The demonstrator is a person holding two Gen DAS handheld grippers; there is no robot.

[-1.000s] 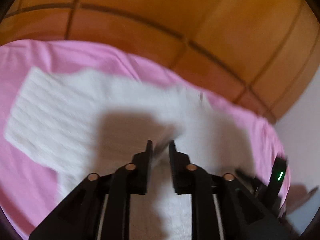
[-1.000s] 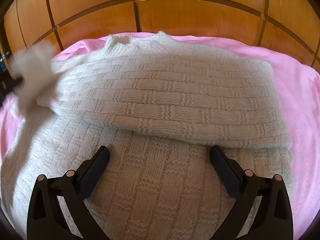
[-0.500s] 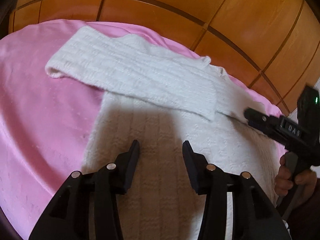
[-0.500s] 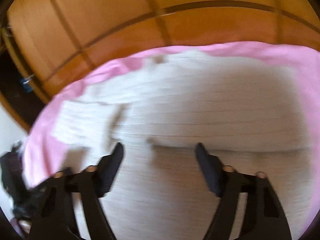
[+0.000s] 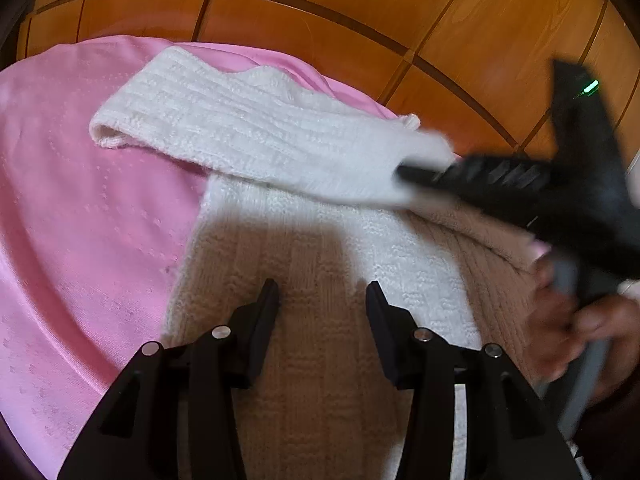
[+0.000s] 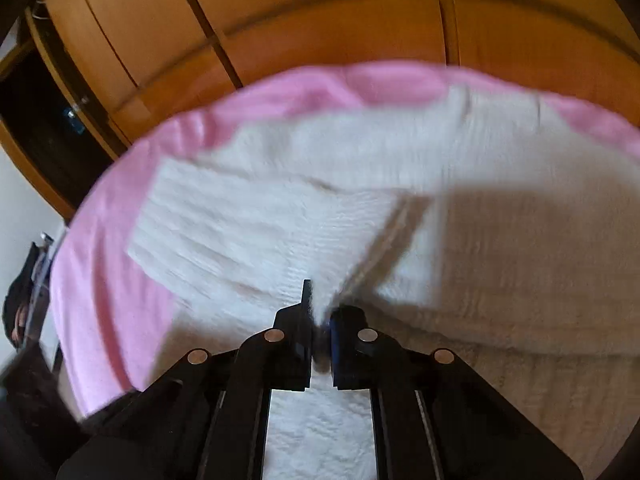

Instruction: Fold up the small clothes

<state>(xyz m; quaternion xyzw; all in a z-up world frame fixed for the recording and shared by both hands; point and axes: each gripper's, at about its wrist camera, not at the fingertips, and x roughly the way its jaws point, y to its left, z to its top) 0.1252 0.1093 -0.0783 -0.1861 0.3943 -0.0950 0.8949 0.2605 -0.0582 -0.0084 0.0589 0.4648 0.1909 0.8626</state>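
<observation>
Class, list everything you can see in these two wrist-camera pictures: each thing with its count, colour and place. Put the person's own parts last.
sweater: one, white knit, lying on the pink sheet, a sleeve folded across it.
pink sheet: one, pink, under the sweater.
wooden panels: several, orange-brown, behind the sheet.
left gripper: one, black, open above the sweater.
right gripper: one, black, shut on the sweater fabric.
right hand: one, blurred, holding the right gripper's handle.

The right tongs (image 6: 320,320) pinch white sweater (image 6: 248,220) fabric over the pink sheet (image 6: 104,280).
</observation>
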